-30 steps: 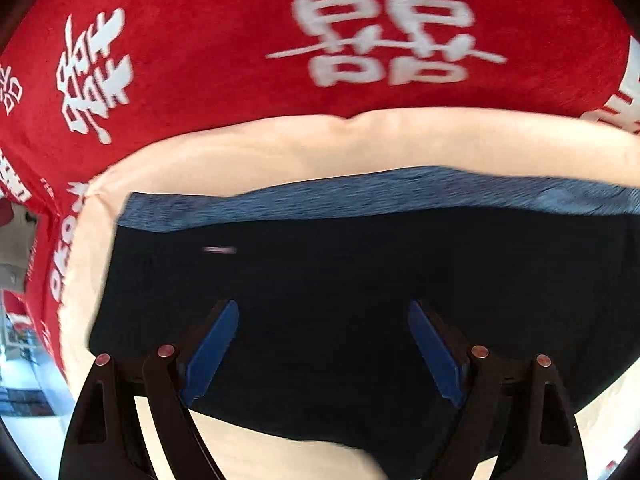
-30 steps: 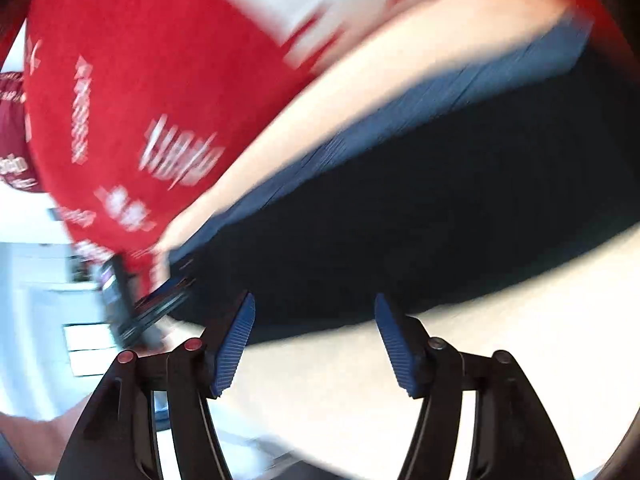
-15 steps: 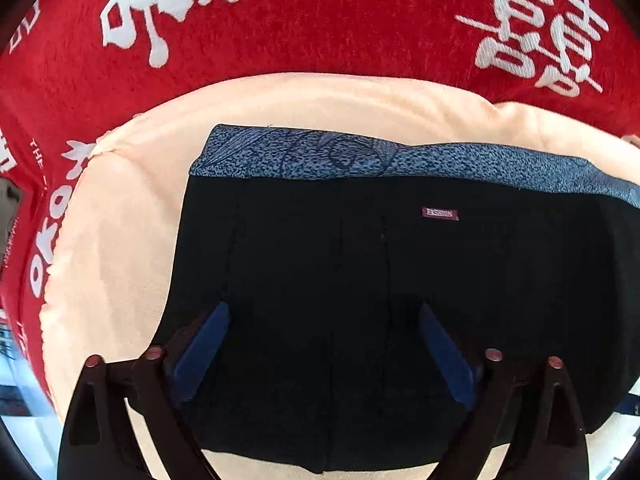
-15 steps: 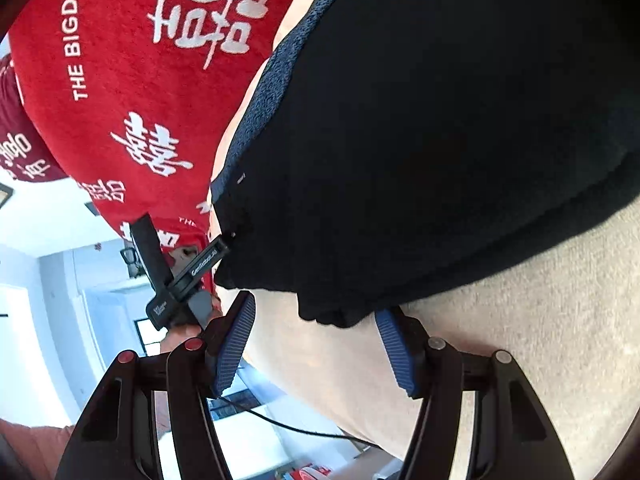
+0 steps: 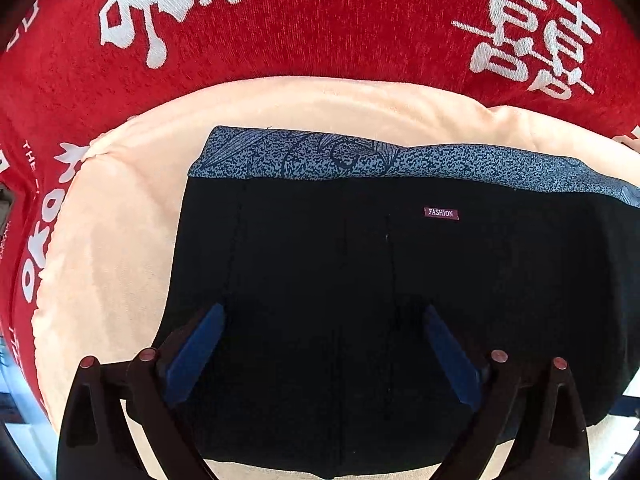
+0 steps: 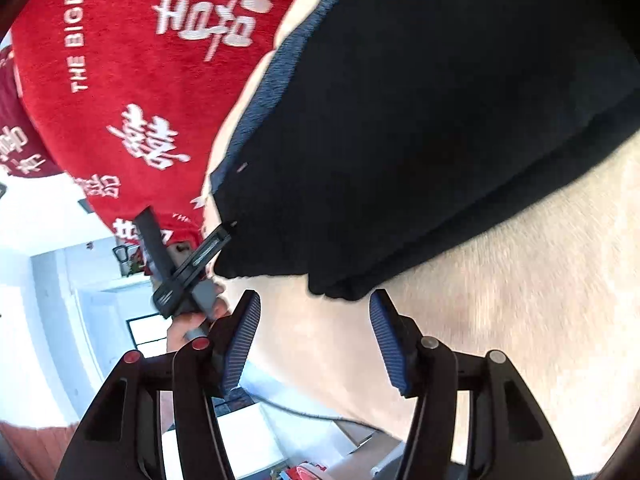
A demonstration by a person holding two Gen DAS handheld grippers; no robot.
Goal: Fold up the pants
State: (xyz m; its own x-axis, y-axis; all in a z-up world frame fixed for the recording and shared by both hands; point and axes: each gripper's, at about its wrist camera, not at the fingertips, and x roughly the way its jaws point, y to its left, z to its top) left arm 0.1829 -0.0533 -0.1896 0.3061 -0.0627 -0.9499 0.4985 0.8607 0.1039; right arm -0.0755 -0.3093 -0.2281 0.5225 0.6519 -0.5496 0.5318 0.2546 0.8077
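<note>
Left tongs (image 5: pixel 320 344) gape above the pants (image 5: pixel 360 280); right tongs (image 6: pixel 314 336) – closing, empty – should grab the near edge (image 6: pixel 336 288) squarely.

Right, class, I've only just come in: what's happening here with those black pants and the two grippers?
A person holding a gripper in each hand is folding black pants that lie on a cream cushion over a red printed cloth. The left gripper hangs wide open above the pants, patterned waistband beyond it. The right gripper sits just off the pants' near corner, jaws closing with nothing between them. Neither grips anything.
</note>
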